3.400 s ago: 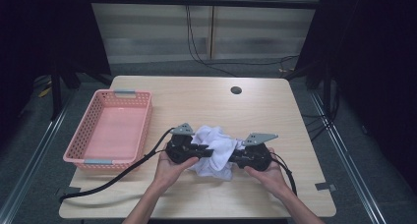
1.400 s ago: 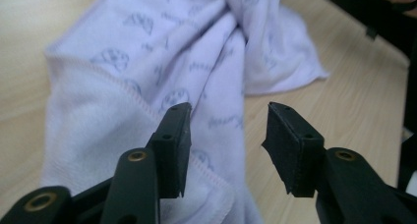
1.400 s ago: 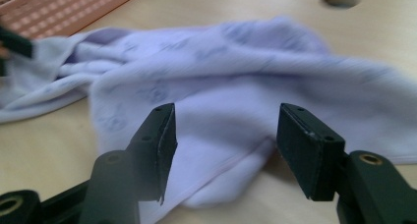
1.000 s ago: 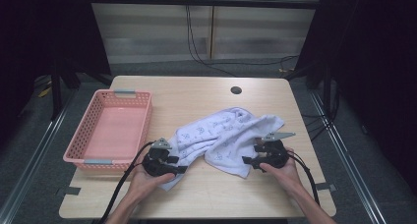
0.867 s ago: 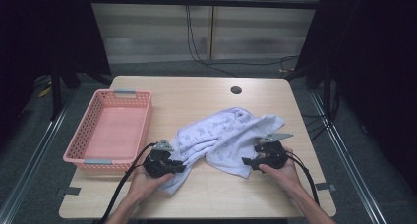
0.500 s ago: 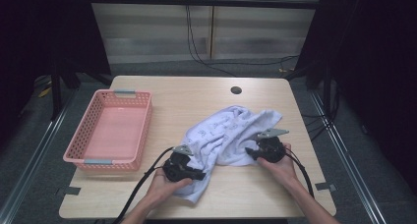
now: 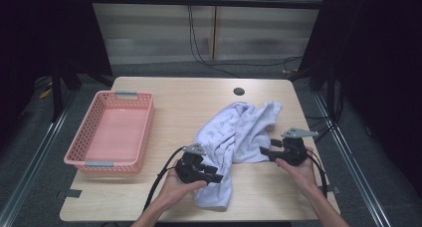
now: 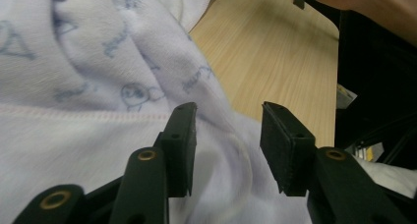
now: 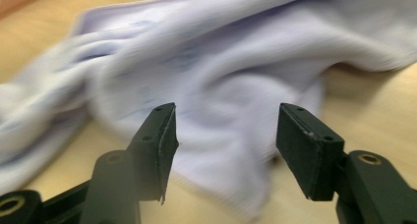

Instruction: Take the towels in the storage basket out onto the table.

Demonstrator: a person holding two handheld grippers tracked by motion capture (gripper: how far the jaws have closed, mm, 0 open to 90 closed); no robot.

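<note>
A white towel [image 7: 239, 132] with a blue print lies crumpled across the right half of the wooden table [image 7: 179, 102]. My left gripper [image 7: 217, 175] sits at the towel's near end with its jaws pointing right. In the left gripper view, my left gripper [image 8: 226, 113] has just been opening, and a fold of the towel [image 8: 98, 62] lies between and under its pads without being pinched. My right gripper [image 7: 263, 152] points left at the towel's right edge. In the right gripper view, my right gripper [image 9: 223, 111] has also just been opening, its jaws standing apart over the towel [image 9: 211, 76].
An empty pink basket [image 7: 145, 132] stands at the table's left side. A dark round hole [image 7: 239, 91] marks the far middle of the tabletop. Black cables [image 7: 161, 179] trail from both grippers toward the near edge. Bare wood lies between basket and towel.
The left gripper moved right along the towel's near end, and the right gripper shifted slightly left and away. The towel is more bunched than one second ago. Both jaws closed, then opened again.
</note>
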